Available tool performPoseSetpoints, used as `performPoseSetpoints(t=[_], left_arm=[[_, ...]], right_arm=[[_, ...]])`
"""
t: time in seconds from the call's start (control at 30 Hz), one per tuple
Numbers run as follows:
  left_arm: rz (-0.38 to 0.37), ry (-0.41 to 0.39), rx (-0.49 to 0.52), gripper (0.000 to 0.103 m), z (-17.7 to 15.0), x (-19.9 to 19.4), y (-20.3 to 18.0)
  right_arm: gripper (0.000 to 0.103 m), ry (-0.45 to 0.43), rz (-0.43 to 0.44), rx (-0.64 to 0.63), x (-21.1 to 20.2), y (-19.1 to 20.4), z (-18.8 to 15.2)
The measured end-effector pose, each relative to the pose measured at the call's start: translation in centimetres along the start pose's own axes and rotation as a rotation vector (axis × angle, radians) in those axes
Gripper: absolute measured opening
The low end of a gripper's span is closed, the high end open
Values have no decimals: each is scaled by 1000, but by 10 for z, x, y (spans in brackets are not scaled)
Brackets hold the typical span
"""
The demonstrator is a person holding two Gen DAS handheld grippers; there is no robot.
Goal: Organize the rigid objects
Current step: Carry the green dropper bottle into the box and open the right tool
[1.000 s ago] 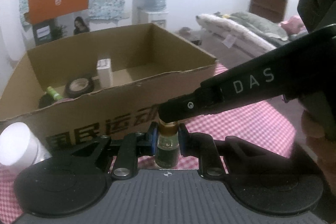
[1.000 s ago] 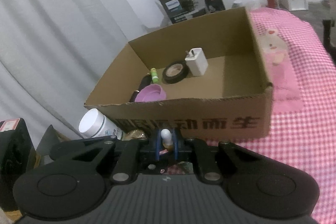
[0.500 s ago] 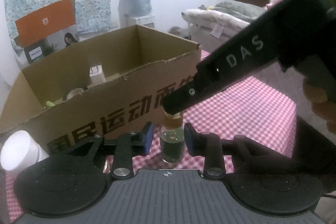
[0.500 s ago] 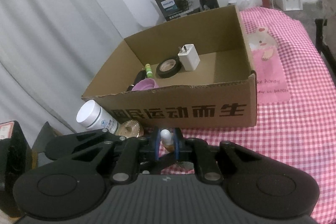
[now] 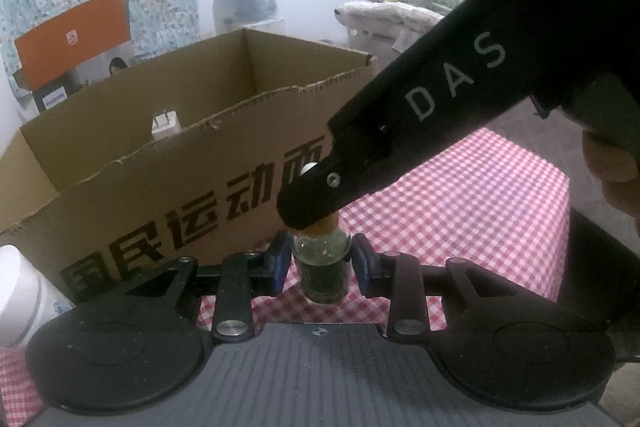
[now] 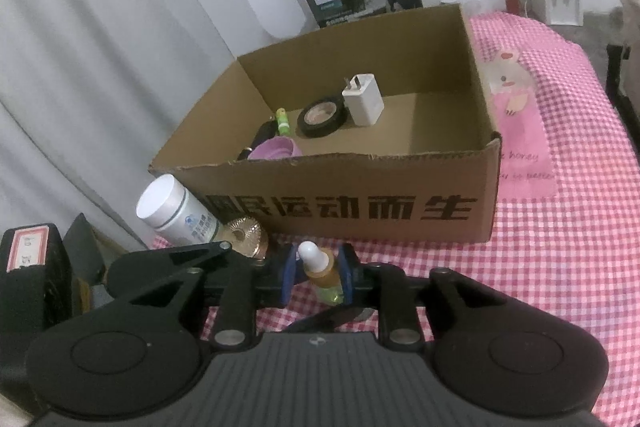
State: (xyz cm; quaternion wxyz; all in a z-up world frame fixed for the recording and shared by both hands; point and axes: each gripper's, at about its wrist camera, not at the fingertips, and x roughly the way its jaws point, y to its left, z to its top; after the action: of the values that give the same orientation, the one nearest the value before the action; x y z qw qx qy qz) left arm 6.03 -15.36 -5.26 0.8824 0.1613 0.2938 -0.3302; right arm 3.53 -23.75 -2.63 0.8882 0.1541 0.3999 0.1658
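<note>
A small glass dropper bottle (image 5: 322, 271) (image 6: 322, 273) with green liquid, an amber neck and a white tip stands on the pink checked cloth (image 6: 560, 267), just in front of the cardboard box (image 6: 360, 159) (image 5: 200, 131). My left gripper (image 5: 320, 263) is open around the bottle's body, with thin gaps on both sides. My right gripper (image 6: 318, 273) reaches in from the upper right in the left wrist view, its tip (image 5: 310, 213) over the bottle's top. Its jaws are opening, with the neck between them and a gap on the left side.
In the box lie a white charger (image 6: 362, 99), a black tape roll (image 6: 322, 115), a green tube (image 6: 282, 119) and a purple lid (image 6: 276, 149). A white pill bottle (image 6: 176, 211) and a gold ridged cap (image 6: 244, 237) lie by the box's left front corner.
Both grippers were shut on the dropper bottle a second ago. The left one let go first, then the right one's jaws spread. The bottle stays where it was.
</note>
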Motion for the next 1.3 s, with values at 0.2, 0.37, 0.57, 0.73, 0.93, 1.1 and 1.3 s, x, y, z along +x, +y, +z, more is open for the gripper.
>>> performPoseSetpoints(t=[0.2, 0.37, 0.57, 0.73, 0.93, 1.1, 1.3], left_arm=[[6, 3, 22, 34, 0, 8, -2], [22, -10, 40, 33, -1, 9, -7], [13, -6, 27, 32, 2, 4, -10], [28, -33, 30, 32, 10, -16, -14], [81, -118, 21, 32, 47, -66, -4], [131, -174, 2, 32, 80, -83, 18], [137, -59, -97, 32, 106, -40, 62]], right_arm=[[31, 11, -16, -8, 10, -4, -2], [31, -2, -8, -7, 10, -8, -3], [24, -12, -18, -15, 3, -5, -5], [24, -27, -4, -29, -14, 4, -1], [24, -128, 52, -133, -59, 33, 26], [24, -204, 104, -221, -77, 52, 66], [24, -115, 156, -186, -28, 39, 128]])
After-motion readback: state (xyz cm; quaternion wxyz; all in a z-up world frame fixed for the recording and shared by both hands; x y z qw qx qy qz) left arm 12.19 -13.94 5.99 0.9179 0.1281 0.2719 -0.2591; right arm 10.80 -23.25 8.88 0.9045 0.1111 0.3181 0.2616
